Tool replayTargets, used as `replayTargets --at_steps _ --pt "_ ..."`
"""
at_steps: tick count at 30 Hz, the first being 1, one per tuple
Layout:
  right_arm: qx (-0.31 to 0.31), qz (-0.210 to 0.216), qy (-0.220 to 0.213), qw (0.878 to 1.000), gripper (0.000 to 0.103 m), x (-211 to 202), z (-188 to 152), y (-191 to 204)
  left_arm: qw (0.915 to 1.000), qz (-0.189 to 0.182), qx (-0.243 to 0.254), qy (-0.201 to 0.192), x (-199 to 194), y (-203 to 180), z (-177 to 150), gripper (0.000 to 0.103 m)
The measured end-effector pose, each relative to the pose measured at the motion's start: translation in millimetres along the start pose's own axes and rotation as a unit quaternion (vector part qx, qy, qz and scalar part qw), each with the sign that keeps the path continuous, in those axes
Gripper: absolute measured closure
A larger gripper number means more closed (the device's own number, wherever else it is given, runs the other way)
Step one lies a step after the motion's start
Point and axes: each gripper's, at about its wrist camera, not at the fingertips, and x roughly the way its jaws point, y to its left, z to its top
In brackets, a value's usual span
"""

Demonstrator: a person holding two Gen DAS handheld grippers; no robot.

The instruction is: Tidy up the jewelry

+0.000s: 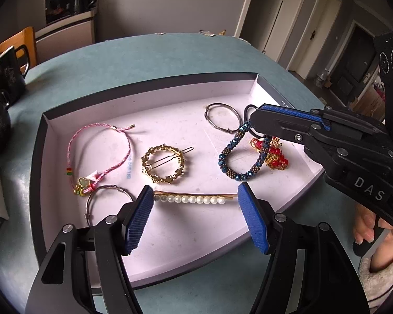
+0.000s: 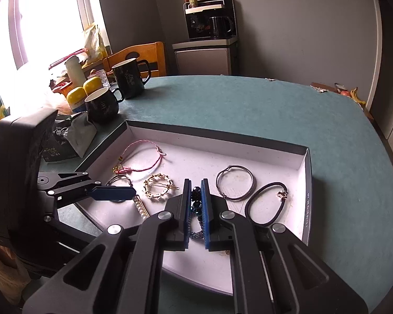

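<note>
A shallow white tray with a dark rim holds the jewelry. My left gripper is open, its blue pads on either side of a pearl hair pin at the tray's front. My right gripper is shut on a blue beaded bracelet, which also shows between the pads in the right wrist view; its lower part hangs near the tray floor. Beside it lies a red and gold bead piece.
Also in the tray are a pink cord bracelet, a gold ring hair clip, two thin metal bangles and a black hair tie. Two black mugs and jars stand left of the tray on the teal table.
</note>
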Motion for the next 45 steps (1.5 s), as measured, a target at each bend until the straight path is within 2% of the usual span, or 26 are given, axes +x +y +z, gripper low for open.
replayTargets --at_steps 3,14,20,22,23,24,26,28,30,32,34,37,42,45 --pt "0.011 0.006 0.004 1.000 0.096 3 -1 -5 0.9999 -0.010 -0.012 0.007 3 6 2 0.034" --pt "0.014 -0.009 0.032 0.999 0.095 18 -8 -13 0.9999 -0.010 -0.009 0.005 3 7 2 0.033" --pt "0.020 -0.015 0.034 0.999 0.093 19 -10 -16 1.0000 0.005 -0.005 0.001 2 5 2 0.029" --pt "0.022 -0.019 0.031 0.999 0.078 18 -10 -17 0.9999 0.012 0.002 -0.001 -1 2 2 0.029" --pt "0.025 -0.021 0.027 0.999 0.065 16 -9 -18 0.9998 0.017 0.008 -0.004 -3 0 1 0.028" --pt "0.028 -0.022 0.021 0.999 0.057 12 -9 -19 0.9997 0.022 0.014 -0.006 -5 -3 1 0.028" --pt "0.030 -0.024 0.014 0.999 0.056 5 -7 -19 0.9993 0.029 0.021 -0.009 -11 -8 1 0.026" --pt "0.037 -0.033 0.005 0.999 0.052 -7 -5 -20 0.9989 0.035 0.027 -0.013 -18 -13 0 0.025" --pt "0.043 -0.041 -0.009 0.998 0.036 -22 -4 -22 0.9981 0.046 0.034 -0.022 -27 -18 -1 0.023" --pt "0.043 -0.052 -0.023 0.997 0.030 -38 -6 -22 0.9971 0.055 0.040 -0.033 -38 -22 -3 0.022" --pt "0.040 -0.061 -0.030 0.997 0.017 -52 -10 -21 0.9962 0.064 0.041 -0.043 -48 -25 -6 0.018" --pt "0.030 -0.074 -0.036 0.996 0.006 -70 -20 -18 0.9943 0.080 0.041 -0.058 -63 -28 -14 0.013" --pt "0.030 -0.089 -0.025 0.995 0.005 -85 -45 -16 0.9912 0.106 0.027 -0.074 -77 -28 -38 0.009" --pt "0.040 -0.095 -0.018 0.995 0.005 -86 -62 -14 0.9875 0.134 0.007 -0.082 -78 -24 -53 0.008"
